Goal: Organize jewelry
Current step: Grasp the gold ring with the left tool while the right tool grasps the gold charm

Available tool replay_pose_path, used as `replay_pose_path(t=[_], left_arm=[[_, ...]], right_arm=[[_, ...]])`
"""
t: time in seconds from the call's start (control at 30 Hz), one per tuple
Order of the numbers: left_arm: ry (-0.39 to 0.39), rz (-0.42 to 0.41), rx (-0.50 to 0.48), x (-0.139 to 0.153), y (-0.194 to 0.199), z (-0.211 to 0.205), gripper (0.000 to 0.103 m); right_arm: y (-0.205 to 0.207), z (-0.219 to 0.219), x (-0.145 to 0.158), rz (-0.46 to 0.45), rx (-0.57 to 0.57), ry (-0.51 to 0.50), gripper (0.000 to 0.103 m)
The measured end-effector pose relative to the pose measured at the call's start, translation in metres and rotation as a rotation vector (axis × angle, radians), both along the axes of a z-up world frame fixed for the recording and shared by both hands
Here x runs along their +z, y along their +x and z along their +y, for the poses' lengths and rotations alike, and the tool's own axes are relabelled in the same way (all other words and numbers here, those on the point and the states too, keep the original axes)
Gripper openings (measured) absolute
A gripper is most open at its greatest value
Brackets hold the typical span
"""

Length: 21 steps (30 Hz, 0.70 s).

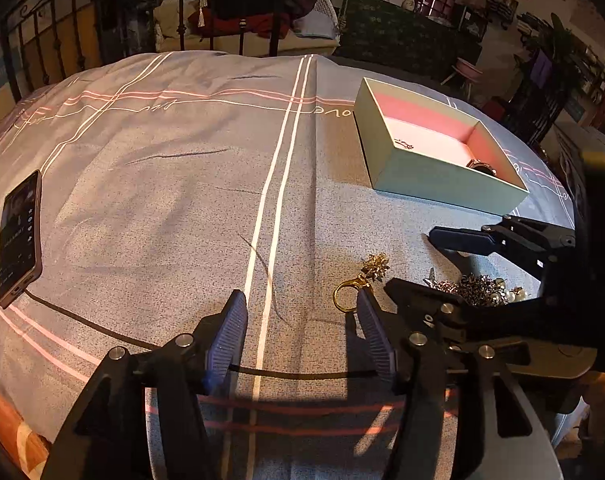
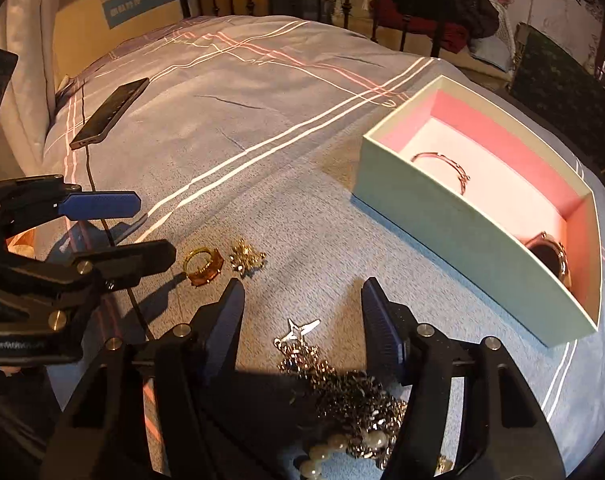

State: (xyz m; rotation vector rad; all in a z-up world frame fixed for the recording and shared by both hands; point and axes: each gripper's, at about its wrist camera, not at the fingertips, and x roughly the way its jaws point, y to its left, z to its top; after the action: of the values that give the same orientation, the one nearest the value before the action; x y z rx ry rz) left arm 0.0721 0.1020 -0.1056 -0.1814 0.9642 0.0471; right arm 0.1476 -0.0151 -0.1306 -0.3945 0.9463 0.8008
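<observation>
An open pale green box (image 1: pixel 442 184) (image 2: pixel 454 236) with a pink lining sits on the bed and holds a thin bracelet (image 2: pixel 442 164) and a round watch (image 2: pixel 550 256). A gold ring (image 1: pixel 344 292) (image 2: pixel 202 266) and a gold brooch (image 1: pixel 376 266) (image 2: pixel 246 260) lie side by side on the cover. A pile of chain and pearl jewelry (image 2: pixel 350 392) (image 1: pixel 478 290) with a silver star (image 2: pixel 302 328) lies between my right gripper's fingers. My left gripper (image 1: pixel 302 332) is open, just left of the ring. My right gripper (image 2: pixel 302 320) is open over the pile.
A smartphone (image 1: pixel 18 240) (image 2: pixel 110 112) with a black cable lies at the left of the striped grey bed cover (image 1: pixel 182 184). A metal bed frame (image 1: pixel 230 4) and a chair with clothes stand beyond the bed.
</observation>
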Motion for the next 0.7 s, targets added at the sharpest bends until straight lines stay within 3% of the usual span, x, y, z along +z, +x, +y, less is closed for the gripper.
replay_pose_path(t=[0.13,0.23,0.47,0.5,0.63,0.7], left_arm=[[0.008,0.008,0.014,0.000,-0.002,0.004,0.057],[-0.005,0.021,0.001,-0.004,-0.001,0.004,0.058],[0.019,0.017,-0.111,-0.012,0.011,-0.026,0.064],[0.029,0.016,-0.125,-0.014,0.014,-0.030,0.062],[0.035,0.011,-0.161,-0.016,0.020,-0.036,0.023],[0.024,0.008,-0.163,-0.014,0.021,-0.035,0.024]], right_arm=[[0.006,0.020,0.001,0.012,0.079,0.008,0.048],[0.004,0.027,-0.001,0.026,0.142,0.025,0.016],[0.002,-0.006,0.003,0.017,0.022,0.041,0.017],[0.003,-0.011,0.003,0.023,0.009,0.042,0.017],[0.004,-0.024,0.004,0.029,-0.021,0.055,0.017],[0.003,-0.027,0.005,0.025,-0.030,0.066,0.017]])
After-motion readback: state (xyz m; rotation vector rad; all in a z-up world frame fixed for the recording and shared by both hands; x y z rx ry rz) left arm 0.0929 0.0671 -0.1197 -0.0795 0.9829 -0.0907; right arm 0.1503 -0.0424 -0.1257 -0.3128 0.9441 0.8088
